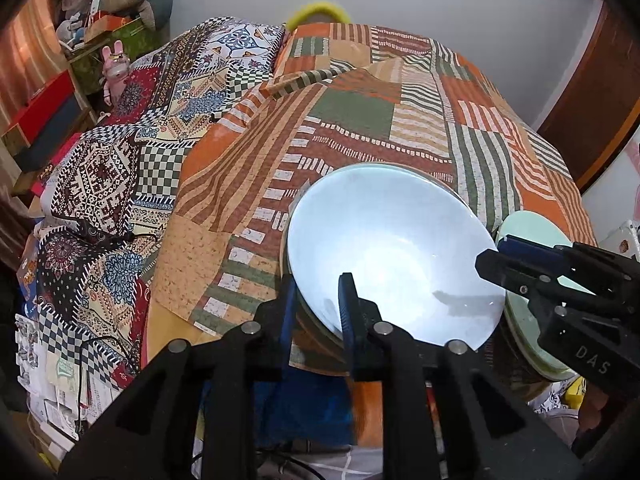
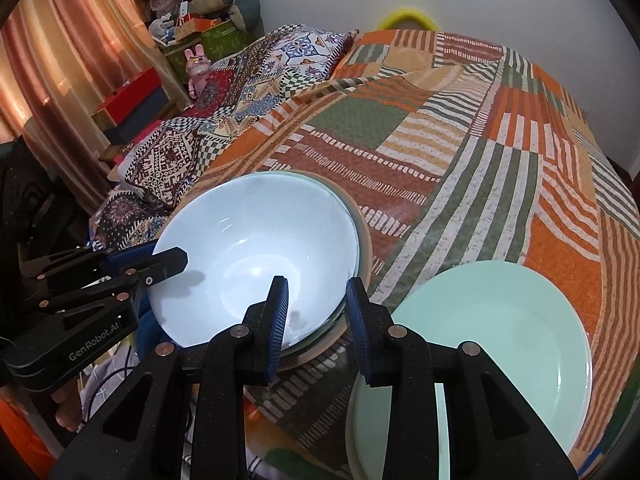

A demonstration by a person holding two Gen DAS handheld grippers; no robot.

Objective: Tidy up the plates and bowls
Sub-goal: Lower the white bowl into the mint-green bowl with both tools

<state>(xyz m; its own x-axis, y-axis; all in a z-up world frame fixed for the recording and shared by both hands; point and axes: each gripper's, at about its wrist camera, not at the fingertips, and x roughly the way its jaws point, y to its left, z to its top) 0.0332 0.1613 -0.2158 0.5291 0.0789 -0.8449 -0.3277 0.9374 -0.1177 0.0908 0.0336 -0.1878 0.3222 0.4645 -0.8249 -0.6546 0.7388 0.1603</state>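
Observation:
A pale blue bowl [image 1: 394, 252] [image 2: 256, 252] sits nested on other bowls on the patchwork bedspread near its front edge. My left gripper [image 1: 318, 304] straddles the bowl's near-left rim, one finger outside and one inside, jaws a little apart. My right gripper [image 2: 316, 300] straddles the bowl's near-right rim, open, without gripping it. A mint green plate [image 2: 496, 344] [image 1: 532, 228] lies on another plate to the right of the bowl. In the right wrist view the left gripper [image 2: 168, 264] reaches over the bowl's left rim. In the left wrist view the right gripper [image 1: 492, 260] reaches over its right rim.
The orange, green and striped bedspread [image 2: 460, 152] stretches far and right. Patterned pillows [image 2: 256, 80] lie at the far left. Shelves with boxes and a pink toy rabbit [image 2: 196, 68] stand beyond them. The bed's front edge lies just under the bowl stack.

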